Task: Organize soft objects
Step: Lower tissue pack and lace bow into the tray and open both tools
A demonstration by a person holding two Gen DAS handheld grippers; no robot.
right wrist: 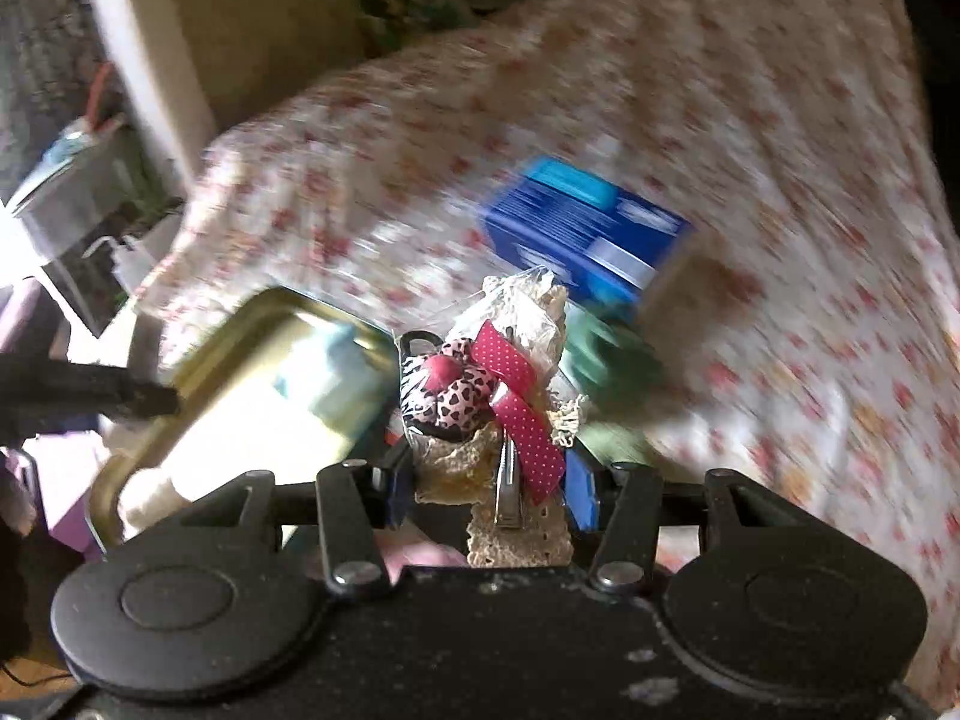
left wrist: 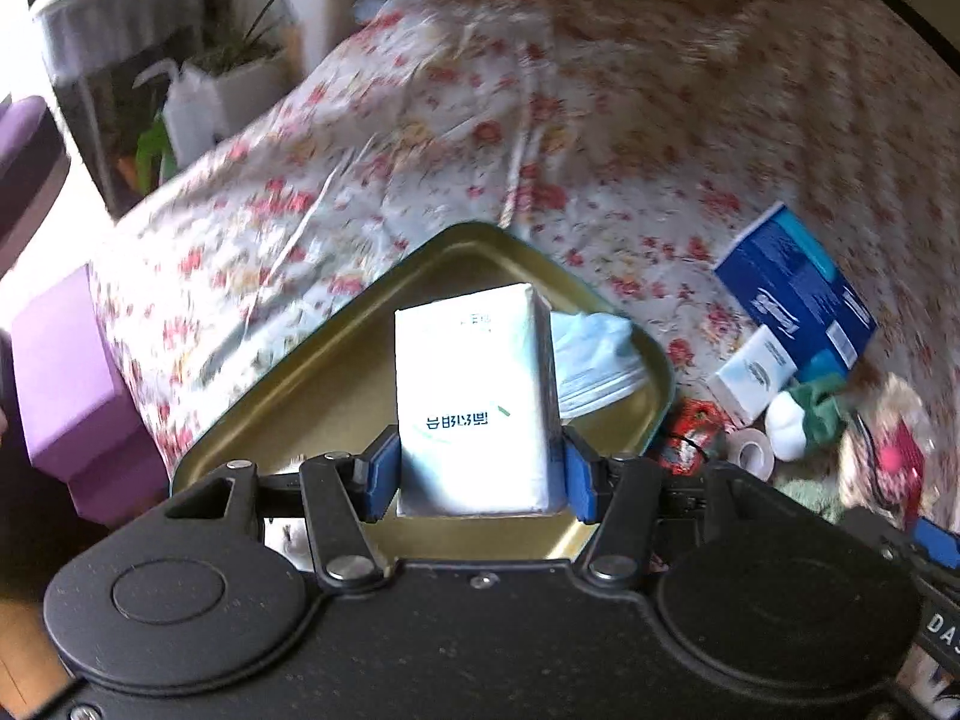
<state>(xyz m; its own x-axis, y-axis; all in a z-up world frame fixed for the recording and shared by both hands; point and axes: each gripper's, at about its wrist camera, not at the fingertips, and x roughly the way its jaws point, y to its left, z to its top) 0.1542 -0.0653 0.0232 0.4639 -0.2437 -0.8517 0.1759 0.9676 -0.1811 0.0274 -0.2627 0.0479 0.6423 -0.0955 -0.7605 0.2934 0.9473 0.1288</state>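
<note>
left wrist view shows a bed with a flowered sheet (left wrist: 600, 138), and on it a golden metal tray (left wrist: 288, 396) with a raised rim. the left gripper (left wrist: 480, 468) has its jaws closed on a white tissue pack (left wrist: 474, 396); the blue pads press on both sides of the pack, which stands above the tray floor. a folded light blue mask (left wrist: 594, 360) lies already in the far corner of the tray.

the step in hand seems to be the carrying of soft things into the tray. the next move for the left side probably calls for lowering the pack to a free part of the tray, beside the mask, and only then opening the jaws, so the pack does not tip over.

outside the tray, on the sheet at the right, lie a blue box (left wrist: 792, 294), a smaller white pack (left wrist: 750, 378), a green and white soft thing (left wrist: 804, 414), a roll of tape (left wrist: 750, 450) and a small red packet (left wrist: 690, 432), close together.

right wrist view is much blurred. the right gripper (right wrist: 492, 480) holds between half-closed jaws a small bundle (right wrist: 498, 396) in clear wrapping: beige lace, a red dotted ribbon and a pink spotted fabric flower. the bundle looks light and easy to crush, so it should go to the tray at the left with a gentle grip.
</note>
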